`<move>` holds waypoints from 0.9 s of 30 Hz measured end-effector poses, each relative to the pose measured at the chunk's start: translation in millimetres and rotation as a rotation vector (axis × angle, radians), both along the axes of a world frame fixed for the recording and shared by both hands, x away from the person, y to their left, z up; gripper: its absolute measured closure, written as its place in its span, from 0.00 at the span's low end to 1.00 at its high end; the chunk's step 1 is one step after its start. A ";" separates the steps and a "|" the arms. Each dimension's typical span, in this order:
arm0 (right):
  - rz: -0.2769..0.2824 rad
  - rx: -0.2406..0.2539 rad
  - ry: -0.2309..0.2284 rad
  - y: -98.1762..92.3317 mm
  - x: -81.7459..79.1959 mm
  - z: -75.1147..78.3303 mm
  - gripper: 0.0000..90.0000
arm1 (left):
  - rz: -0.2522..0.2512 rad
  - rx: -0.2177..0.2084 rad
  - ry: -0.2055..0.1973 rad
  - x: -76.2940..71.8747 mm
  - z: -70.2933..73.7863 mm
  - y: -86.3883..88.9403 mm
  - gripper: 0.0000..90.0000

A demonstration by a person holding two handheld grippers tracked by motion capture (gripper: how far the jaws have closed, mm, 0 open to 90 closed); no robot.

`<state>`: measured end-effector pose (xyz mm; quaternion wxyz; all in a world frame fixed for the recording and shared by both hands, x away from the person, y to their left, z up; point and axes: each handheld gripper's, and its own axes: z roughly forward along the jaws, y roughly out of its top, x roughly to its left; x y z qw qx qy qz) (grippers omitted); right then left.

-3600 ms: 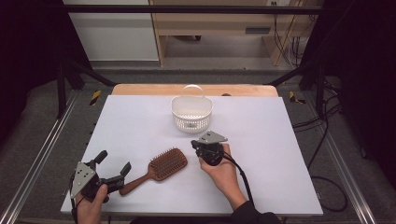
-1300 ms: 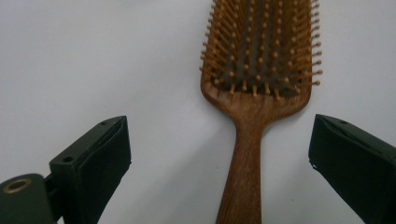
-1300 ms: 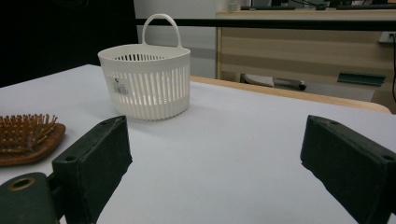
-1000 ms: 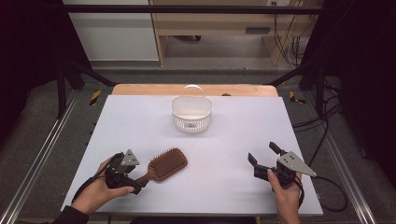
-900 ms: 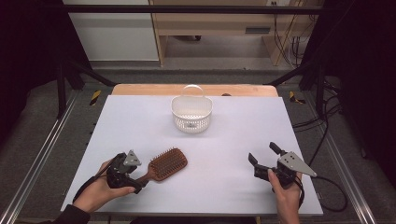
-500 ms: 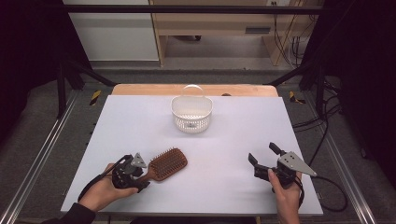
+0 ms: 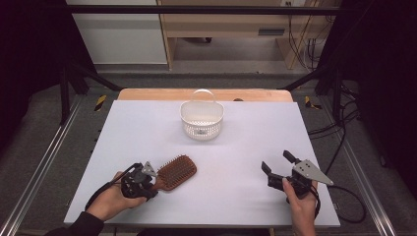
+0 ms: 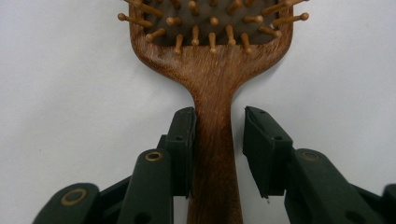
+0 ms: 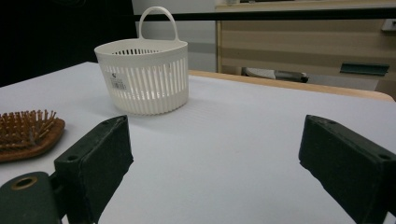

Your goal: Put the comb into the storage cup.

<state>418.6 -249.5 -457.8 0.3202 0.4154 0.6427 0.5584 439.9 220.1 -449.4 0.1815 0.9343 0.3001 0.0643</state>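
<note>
Hairbrush (image 7: 176, 172) lies bristles-up at table's (image 7: 246, 147) near-left, handle pointing into left gripper (image 8: 219, 140); jaws have just been closing astride the handle, one pad touching, other a sliver off; right gripper (image 7: 279, 169) wide open, empty, well apart.

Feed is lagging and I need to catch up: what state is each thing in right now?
left gripper: jaws have just been closing around the hairbrush handle; one pad touching, other a sliver off.
right gripper: open, holding nothing.
hairbrush: lying flat on the table, bristles up.
basket: upright, handle raised; contents unclear.
</note>
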 end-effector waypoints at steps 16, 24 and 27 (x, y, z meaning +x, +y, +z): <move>0.009 0.012 0.007 -0.5 0.3 -0.5 0.10 | 0.028 0.043 -0.044 -5.3 -0.9 -9.0 0.80; 0.013 0.013 0.012 0.4 0.6 -0.9 0.10 | 0.031 0.010 -0.102 -12.4 -2.3 -5.1 0.80; 0.014 0.011 0.012 0.5 0.7 -0.9 0.10 | 0.024 0.024 -0.118 -13.2 0.3 -6.7 0.80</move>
